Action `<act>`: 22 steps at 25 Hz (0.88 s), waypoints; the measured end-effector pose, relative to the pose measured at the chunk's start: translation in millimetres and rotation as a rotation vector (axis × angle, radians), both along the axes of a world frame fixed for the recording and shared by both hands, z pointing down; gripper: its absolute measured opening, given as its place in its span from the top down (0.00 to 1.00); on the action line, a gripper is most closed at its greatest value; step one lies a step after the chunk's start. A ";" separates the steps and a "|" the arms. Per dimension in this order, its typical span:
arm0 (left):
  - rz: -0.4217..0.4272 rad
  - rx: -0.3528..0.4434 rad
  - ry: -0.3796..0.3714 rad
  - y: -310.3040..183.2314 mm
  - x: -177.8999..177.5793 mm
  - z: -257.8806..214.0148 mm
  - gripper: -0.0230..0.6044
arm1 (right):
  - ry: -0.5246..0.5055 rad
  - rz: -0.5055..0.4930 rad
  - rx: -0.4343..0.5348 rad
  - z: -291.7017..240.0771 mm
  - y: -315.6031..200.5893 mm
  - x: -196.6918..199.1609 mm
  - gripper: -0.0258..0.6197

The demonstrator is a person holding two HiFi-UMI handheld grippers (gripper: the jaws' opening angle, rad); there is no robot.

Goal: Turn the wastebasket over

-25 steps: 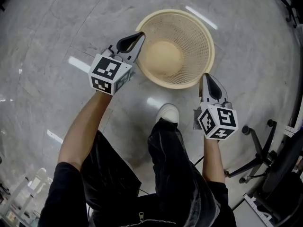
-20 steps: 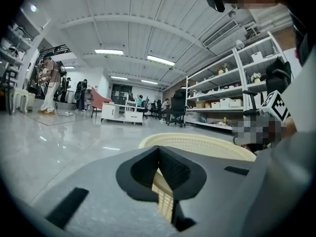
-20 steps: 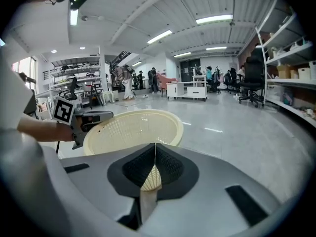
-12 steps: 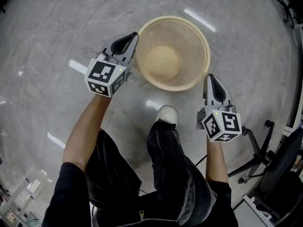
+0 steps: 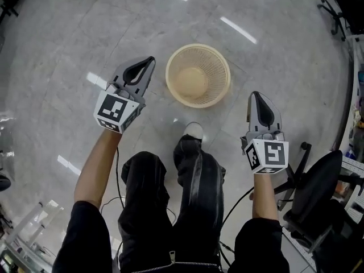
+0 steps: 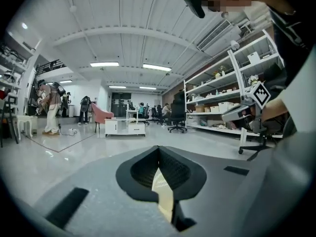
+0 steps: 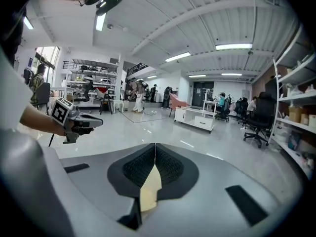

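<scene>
The cream mesh wastebasket (image 5: pixel 198 75) stands upright on the grey marble floor, mouth up, with nothing visible inside. My left gripper (image 5: pixel 149 61) hangs to its left, raised well above the rim, jaws closed and empty. To the basket's lower right my right gripper (image 5: pixel 254 97) is also raised clear of it, with nothing between its closed jaws. In the left gripper view the pads (image 6: pixel 159 152) meet, and the right gripper (image 6: pixel 242 113) shows across the room. The right gripper view has its pads (image 7: pixel 155 149) pressed together and the left gripper (image 7: pixel 81 120) at the left.
A white shoe (image 5: pixel 193 131) and dark trouser legs stand just below the basket. A black office chair (image 5: pixel 310 189) is at the lower right. Shelving (image 6: pixel 222 102) lines one wall, with desks, chairs and people far down the room.
Both grippers have lifted up and away from the basket's rim. The basket stays upright on the floor and now looks smaller and farther below.
</scene>
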State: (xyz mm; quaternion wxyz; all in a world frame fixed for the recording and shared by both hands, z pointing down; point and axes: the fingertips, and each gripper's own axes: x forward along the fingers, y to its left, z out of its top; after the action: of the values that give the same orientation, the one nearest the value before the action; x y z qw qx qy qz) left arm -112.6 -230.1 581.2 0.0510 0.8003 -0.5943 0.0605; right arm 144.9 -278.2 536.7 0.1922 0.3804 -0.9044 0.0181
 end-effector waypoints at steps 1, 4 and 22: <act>0.018 -0.021 -0.006 7.6 7.5 -21.9 0.96 | 0.005 -0.006 -0.015 -23.4 4.4 -0.6 0.94; 0.059 -0.064 -0.003 31.9 28.7 -94.9 0.96 | -0.003 -0.013 -0.076 -93.9 20.0 -4.2 0.94; 0.055 -0.062 0.075 232.5 109.5 -448.3 0.96 | -0.033 -0.103 -0.183 -422.7 251.8 7.5 0.94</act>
State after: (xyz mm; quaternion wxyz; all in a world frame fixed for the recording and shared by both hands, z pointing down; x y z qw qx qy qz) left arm -3.1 2.5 132.9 0.0965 0.8160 -0.5678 0.0503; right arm 152.4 -26.4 114.0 0.2118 0.3141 -0.9204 0.0970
